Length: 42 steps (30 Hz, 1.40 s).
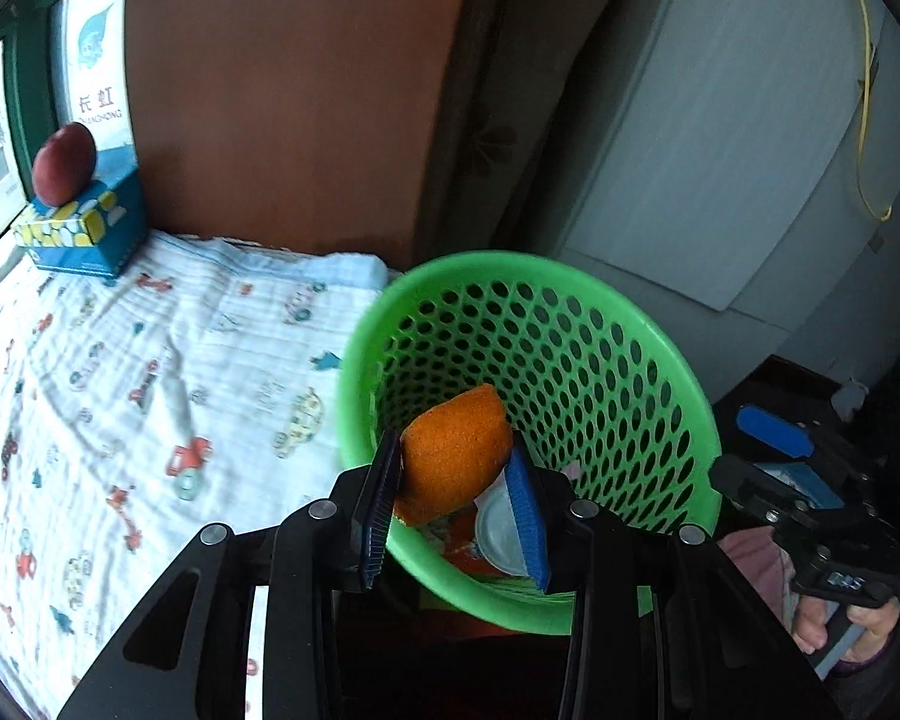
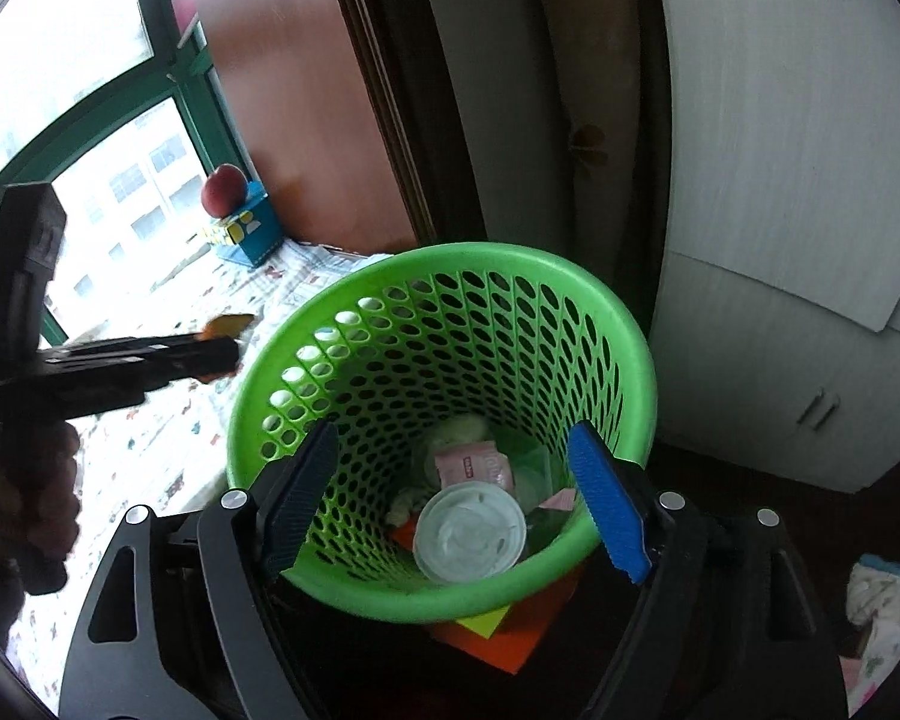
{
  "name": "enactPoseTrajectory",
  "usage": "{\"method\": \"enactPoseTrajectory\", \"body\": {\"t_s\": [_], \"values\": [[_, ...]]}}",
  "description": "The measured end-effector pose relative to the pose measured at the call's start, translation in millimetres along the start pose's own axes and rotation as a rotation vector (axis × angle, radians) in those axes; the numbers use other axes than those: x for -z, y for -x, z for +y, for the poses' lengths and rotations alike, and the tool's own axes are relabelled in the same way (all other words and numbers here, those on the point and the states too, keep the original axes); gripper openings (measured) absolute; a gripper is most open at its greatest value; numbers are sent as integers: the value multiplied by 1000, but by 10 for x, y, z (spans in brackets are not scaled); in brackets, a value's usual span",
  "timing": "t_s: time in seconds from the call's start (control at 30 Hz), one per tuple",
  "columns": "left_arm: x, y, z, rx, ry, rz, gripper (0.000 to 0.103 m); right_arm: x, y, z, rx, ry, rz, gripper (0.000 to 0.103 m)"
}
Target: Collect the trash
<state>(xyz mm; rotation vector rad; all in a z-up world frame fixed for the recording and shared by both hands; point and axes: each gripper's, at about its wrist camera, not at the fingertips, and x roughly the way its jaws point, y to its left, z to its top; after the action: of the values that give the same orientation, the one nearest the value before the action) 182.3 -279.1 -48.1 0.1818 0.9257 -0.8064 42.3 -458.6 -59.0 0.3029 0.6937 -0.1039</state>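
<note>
left claw (image 1: 456,480) – clamps soft, light orange sponge piece (image 1: 453,459) mid-body | green perforated plastic basket (image 1: 705,420) at 2 o'clock | right claw (image 2: 450,495) – wide, empty

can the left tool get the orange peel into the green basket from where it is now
Probably yes. The left tool, shut on the curled orange peel, hangs by the open rim of the green perforated plastic basket. Nothing covers the mouth, and the open right tool seems clear.
</note>
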Motion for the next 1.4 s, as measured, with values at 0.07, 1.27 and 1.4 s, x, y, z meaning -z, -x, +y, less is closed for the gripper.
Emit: {"method": "enactPoseTrajectory", "body": {"t_s": [0.07, 1.27, 1.4], "values": [[9, -54, -53, 7, -5, 12, 35, 32, 35, -2, -7, -6, -4, 78], [658, 1438, 741, -348, 204, -195, 96, 52, 196, 953, -88, 71, 14, 92], [811, 1635, 800, -417, 220, -210, 96, 49, 206, 1114, -83, 103, 10, 93]]}}
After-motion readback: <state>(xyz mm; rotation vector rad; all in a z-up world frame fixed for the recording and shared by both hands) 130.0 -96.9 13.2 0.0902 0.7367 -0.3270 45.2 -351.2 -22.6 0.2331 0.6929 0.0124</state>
